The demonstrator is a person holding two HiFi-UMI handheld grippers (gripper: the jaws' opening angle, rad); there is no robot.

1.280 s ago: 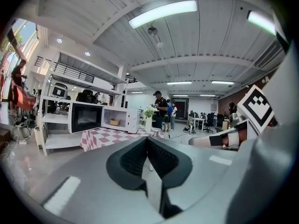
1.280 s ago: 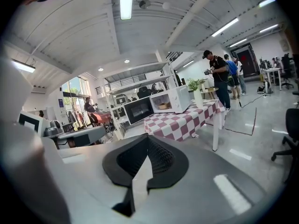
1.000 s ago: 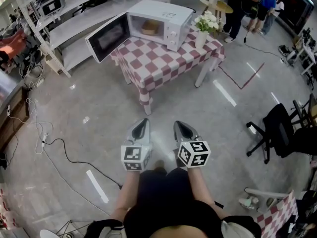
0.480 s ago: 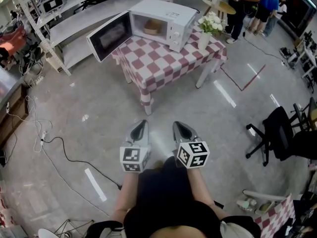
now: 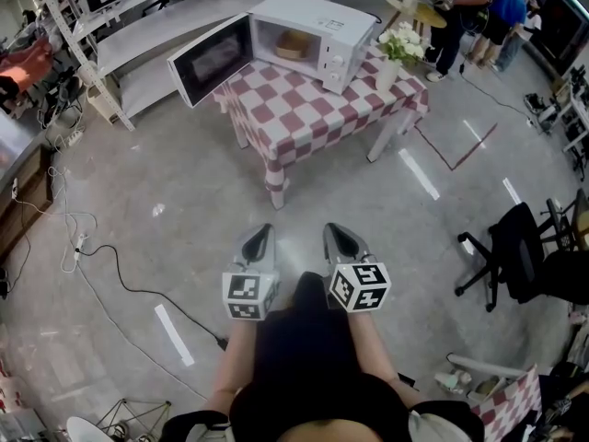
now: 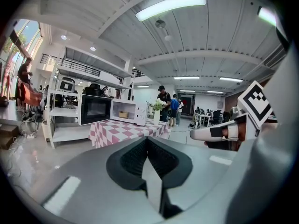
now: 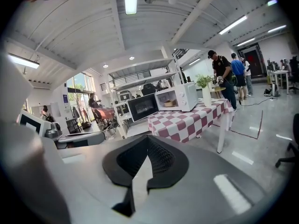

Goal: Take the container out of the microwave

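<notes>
Hardly anything is done: the left gripper (image 5: 260,242) and right gripper (image 5: 339,240) hang by the person's waist, jaws together on nothing, well apart from the tabletop (image 5: 308,109). The microwave (image 5: 322,26) door (image 5: 212,60) stands open, with the container (image 5: 293,44) inside. Approach, grasp and lift-out are all left to do.

A red-checked counter (image 5: 308,109) carries a vase of white flowers (image 5: 394,46) at its right corner. Grey shelving (image 5: 138,40) stands behind it, and a black office chair (image 5: 520,256) sits well to its right.
</notes>
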